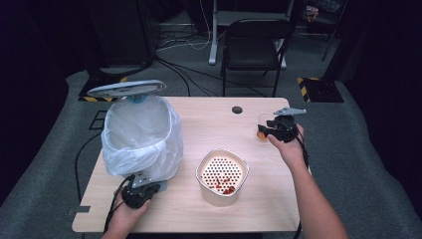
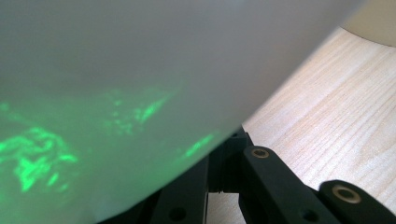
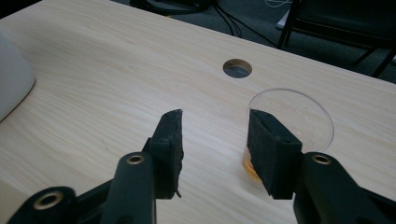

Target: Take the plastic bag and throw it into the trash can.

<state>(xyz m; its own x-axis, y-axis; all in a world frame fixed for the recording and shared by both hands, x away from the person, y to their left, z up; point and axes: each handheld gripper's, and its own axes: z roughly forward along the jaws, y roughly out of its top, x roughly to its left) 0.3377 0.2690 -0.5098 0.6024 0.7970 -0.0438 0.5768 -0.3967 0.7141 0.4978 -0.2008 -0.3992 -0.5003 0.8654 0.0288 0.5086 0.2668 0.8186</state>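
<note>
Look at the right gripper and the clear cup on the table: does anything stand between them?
Nothing visible does. The right gripper has its jaws apart with bare table between them, and the clear cup stands just beyond and beside one jaw, not between them. The strainer tub sits well to the side.

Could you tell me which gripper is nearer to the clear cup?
Right. The right gripper is open right beside the clear cup; the left gripper is across the table at the bin bag.
</note>
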